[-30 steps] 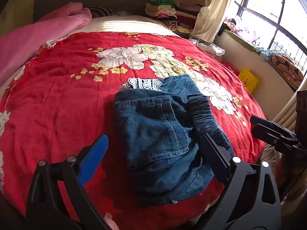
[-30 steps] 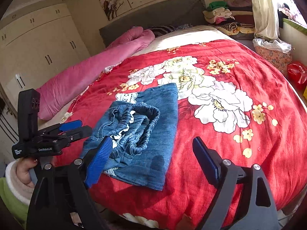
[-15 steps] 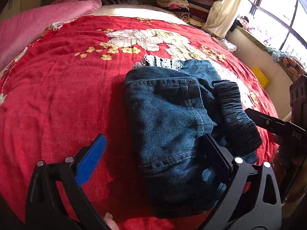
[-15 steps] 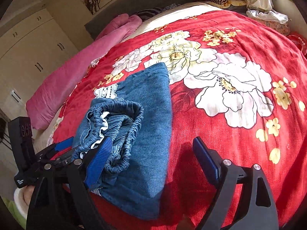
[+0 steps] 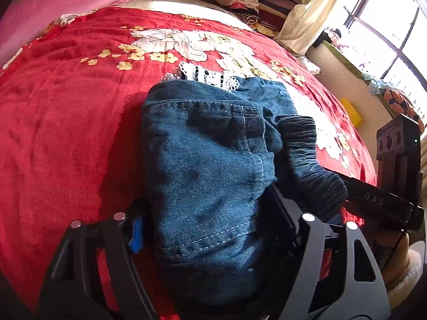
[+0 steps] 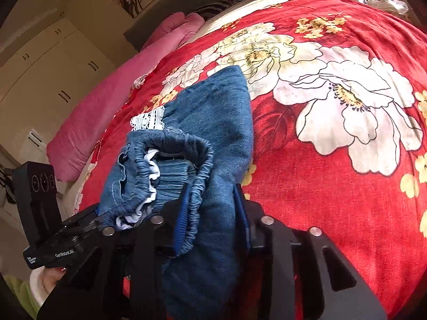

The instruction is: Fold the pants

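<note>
Folded denim pants [image 5: 208, 176] on red floral bed [image 5: 66, 133], near end pinched inside left hand-held gripper [image 5: 205, 226], waistband edge clamped by right hand-held gripper [image 6: 213, 208]

light: bright sun via window [image 5: 387, 24] | glare: blown-out panes | edges: fisheye warp, dark corners

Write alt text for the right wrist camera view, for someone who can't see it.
The right gripper is closed on the near edge of folded denim pants lying on a red floral bedspread. The left gripper grips the pants' elastic waistband alongside.
</note>
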Tool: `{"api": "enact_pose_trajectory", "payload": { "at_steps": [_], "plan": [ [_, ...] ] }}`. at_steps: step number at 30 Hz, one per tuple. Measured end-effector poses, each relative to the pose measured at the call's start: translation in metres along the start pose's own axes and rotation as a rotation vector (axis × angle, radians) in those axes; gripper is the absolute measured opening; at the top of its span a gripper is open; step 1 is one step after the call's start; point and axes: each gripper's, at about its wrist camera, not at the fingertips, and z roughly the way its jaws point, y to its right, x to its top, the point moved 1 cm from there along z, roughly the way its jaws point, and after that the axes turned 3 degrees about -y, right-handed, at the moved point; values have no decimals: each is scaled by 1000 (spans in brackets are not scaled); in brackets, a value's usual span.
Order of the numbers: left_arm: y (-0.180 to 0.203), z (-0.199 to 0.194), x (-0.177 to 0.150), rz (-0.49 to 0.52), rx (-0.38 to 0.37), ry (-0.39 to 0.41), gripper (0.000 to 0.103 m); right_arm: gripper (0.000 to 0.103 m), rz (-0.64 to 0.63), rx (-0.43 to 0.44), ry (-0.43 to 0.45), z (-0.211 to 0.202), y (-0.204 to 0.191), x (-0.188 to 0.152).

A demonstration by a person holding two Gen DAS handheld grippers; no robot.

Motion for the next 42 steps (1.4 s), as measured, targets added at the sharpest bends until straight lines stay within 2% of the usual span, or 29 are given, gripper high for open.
{"api": "enact_pose_trajectory", "payload": {
  "at_steps": [1,2,4,7,9,15,21,26,32,35,37,38,40,42],
  "plan": [
    [2,-1,0,13,7,3,53,17,-18,-15,9,-2,-5,-1],
    [4,-3,0,21,9,5,49,16,-43,-30,25,-5,-11,-2],
    [6,-9,2,27,-4,11,32,14,-88,-63,48,-9,-22,-3],
    [10,-20,7,49,-14,32,24,14,-137,-71,84,-18,-36,-1],
    [11,-28,12,46,-31,46,23,13,-153,-67,106,-24,-43,3],
    [14,-50,36,59,-34,121,23,13,-202,-58,162,-36,-59,27],
    [10,-55,72,83,14,183,23,13,-218,-74,194,-27,-71,66],
    [1,-43,92,73,45,196,23,13,-244,-106,200,-8,-73,90],
    [-21,-8,99,45,74,153,25,13,-209,-154,137,33,-56,101],
    [-33,14,94,26,99,109,30,13,-175,-191,82,56,-38,96],
    [-42,23,88,12,110,92,43,16,-143,-205,59,66,-23,91],
    [-45,25,86,5,109,90,46,18,-116,-197,59,67,-15,89],
    [-51,26,82,-14,96,89,55,30,-72,-180,62,66,-5,87],
    [-55,26,81,-31,93,88,59,33,-56,-162,64,64,-1,86]
  ]
}}
